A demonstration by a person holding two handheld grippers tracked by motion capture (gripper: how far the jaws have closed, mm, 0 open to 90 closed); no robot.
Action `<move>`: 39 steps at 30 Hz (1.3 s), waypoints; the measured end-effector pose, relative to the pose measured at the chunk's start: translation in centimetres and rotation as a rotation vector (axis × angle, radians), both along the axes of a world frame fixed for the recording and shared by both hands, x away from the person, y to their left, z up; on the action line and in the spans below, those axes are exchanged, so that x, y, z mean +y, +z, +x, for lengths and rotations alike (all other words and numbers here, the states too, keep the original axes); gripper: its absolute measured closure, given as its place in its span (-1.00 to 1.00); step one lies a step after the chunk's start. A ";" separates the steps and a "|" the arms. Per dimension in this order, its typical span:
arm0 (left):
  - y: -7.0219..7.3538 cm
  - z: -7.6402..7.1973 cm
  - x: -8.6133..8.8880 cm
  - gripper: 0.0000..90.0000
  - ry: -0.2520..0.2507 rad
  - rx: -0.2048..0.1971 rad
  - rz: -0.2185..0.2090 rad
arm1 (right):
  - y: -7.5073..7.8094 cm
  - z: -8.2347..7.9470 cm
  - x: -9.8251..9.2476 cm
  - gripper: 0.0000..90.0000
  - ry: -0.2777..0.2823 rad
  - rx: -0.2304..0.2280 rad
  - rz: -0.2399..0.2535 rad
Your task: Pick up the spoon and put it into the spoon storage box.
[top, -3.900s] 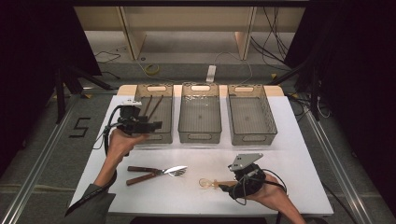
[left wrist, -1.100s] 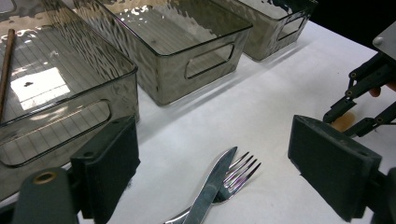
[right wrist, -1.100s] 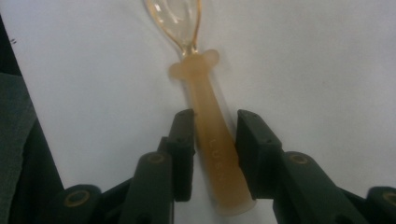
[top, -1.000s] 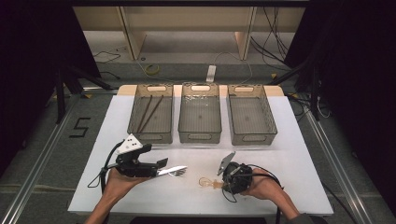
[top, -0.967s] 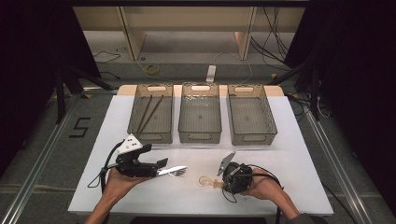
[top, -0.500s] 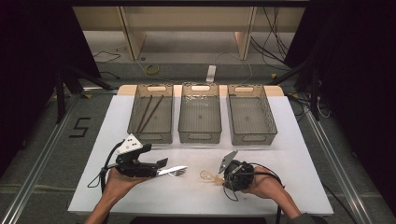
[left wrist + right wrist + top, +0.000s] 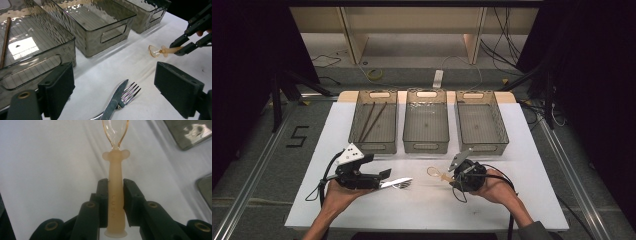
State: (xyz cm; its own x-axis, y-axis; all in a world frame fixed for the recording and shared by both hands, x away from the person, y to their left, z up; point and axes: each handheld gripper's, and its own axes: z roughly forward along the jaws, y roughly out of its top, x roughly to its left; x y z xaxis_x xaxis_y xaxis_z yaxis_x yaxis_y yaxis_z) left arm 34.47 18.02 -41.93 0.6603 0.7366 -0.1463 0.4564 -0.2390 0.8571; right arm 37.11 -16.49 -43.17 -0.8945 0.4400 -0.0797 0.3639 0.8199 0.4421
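My right gripper (image 7: 451,177) is shut on the handle of a small peach spoon (image 7: 438,175) with a clear amber bowl. It holds the spoon just above the white table, bowl pointing left. In the right gripper view the jaws of this gripper (image 7: 115,187) clamp the spoon's handle (image 7: 115,202) from both sides. My left gripper (image 7: 384,175) stands open at the front left. A steel knife (image 7: 113,102) lies crossed over a fork (image 7: 128,91) on the table between its wide pads (image 7: 58,85). From there the right gripper (image 7: 185,46) and the spoon (image 7: 160,51) appear farther off.
Three smoky clear bins stand in a row at the back of the white table (image 7: 522,150). The left bin (image 7: 373,147) holds two brown chopsticks (image 7: 372,120). The middle bin (image 7: 426,148) and the right bin (image 7: 484,147) hold nothing. Cables trail from both grippers.
The right gripper has lifted the spoon off the table and carried it a little toward the bins. The left gripper, at the left bin in the oldest frame, now rests by the cutlery.
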 end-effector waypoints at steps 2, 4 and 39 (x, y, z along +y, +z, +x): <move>0.0 0.0 0.0 -0.65 0.001 0.001 0.000 | 0.3 0.4 -0.1 0.69 -0.002 0.004 0.027; -0.1 0.0 -0.1 -0.65 0.003 0.002 0.002 | 0.6 0.8 -0.2 0.69 -0.019 0.002 0.044; -0.2 0.1 -0.3 -0.65 0.008 0.006 0.003 | 5.6 10.1 3.1 0.69 -0.259 -0.074 0.193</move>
State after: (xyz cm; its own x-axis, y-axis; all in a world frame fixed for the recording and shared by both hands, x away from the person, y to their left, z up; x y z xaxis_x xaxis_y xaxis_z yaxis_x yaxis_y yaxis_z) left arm 34.54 17.71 -42.15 0.6537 0.7422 -0.1480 0.4633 -0.2378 0.8537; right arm 47.17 -13.41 -37.57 -0.7461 0.6650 -0.0336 0.5101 0.6033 0.6130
